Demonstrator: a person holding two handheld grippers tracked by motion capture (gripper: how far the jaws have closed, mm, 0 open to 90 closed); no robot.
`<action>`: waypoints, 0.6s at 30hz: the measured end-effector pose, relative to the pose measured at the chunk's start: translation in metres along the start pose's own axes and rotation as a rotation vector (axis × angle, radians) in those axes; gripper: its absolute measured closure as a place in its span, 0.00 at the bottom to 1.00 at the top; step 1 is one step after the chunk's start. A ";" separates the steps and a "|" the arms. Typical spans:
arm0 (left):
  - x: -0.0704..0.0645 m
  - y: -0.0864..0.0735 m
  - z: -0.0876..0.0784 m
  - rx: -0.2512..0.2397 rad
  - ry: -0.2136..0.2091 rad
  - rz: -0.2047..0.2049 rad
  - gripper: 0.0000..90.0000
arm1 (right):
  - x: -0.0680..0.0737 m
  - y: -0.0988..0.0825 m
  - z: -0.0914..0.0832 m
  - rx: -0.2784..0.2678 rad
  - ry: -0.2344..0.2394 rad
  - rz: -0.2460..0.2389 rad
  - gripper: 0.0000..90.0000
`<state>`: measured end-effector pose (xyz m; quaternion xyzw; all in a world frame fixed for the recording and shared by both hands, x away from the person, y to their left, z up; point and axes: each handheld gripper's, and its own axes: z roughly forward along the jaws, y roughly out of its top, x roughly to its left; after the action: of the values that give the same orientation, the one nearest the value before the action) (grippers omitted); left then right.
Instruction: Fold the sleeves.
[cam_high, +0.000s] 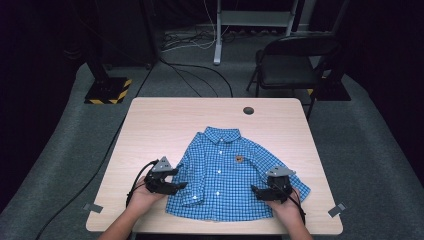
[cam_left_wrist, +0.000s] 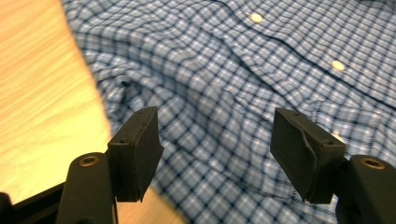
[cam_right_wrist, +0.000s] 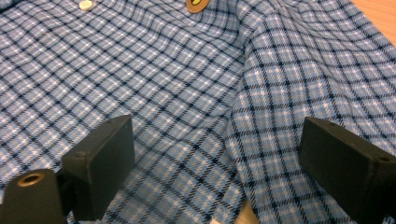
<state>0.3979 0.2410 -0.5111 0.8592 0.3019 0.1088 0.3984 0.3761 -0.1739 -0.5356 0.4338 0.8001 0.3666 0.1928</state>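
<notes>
The left gripper (cam_high: 172, 186), held in the person's left hand (cam_high: 142, 196), hovered at the near left of a wooden table (cam_high: 160, 120), its jaws spread wide with nothing between them. In the left gripper view, the two black jaws framed the crumpled edge of a blue checked shirt (cam_left_wrist: 243, 93) where cloth met bare wood, with two white buttons (cam_left_wrist: 256, 17) running up the placket beyond.

The right gripper (cam_high: 260, 192), in the person's right hand (cam_high: 286, 209), sat at the near right, jaws likewise wide apart and empty. In the right gripper view, its jaws pointed over the shirt (cam_right_wrist: 187, 93) where the sleeve seam (cam_right_wrist: 236, 107) joined the body; a small orange badge (cam_right_wrist: 197, 4) showed at the top edge.

From the high view, the shirt (cam_high: 225, 172) lay flat, front up and buttoned, collar toward the far side, in the near middle of the table, between the two grippers. Each gripper's tips reached over a sleeve; whether they touched the cloth could not be told.

A round cable hole (cam_high: 248, 110) sat near the far edge. Grey tape tabs (cam_high: 338, 209) marked the near corners. Beyond the table, on grey carpet, stood a black folding chair (cam_high: 290, 62) at far right, a stand base with yellow-black hazard stripes (cam_high: 107, 91) at far left, and loose cables (cam_high: 200, 70) trailing across the floor.
</notes>
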 end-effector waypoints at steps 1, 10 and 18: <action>0.001 -0.001 0.000 -0.001 0.007 -0.002 0.36 | 0.000 0.000 0.000 0.000 0.000 0.000 0.11; 0.010 -0.006 -0.001 0.003 0.029 -0.033 0.32 | 0.000 0.000 0.000 -0.003 0.001 -0.003 0.11; 0.023 -0.013 -0.005 0.003 0.077 -0.071 0.31 | 0.001 0.000 -0.001 -0.009 0.003 -0.010 0.11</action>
<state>0.4081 0.2642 -0.5192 0.8438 0.3474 0.1271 0.3888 0.3750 -0.1739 -0.5352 0.4286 0.8008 0.3699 0.1954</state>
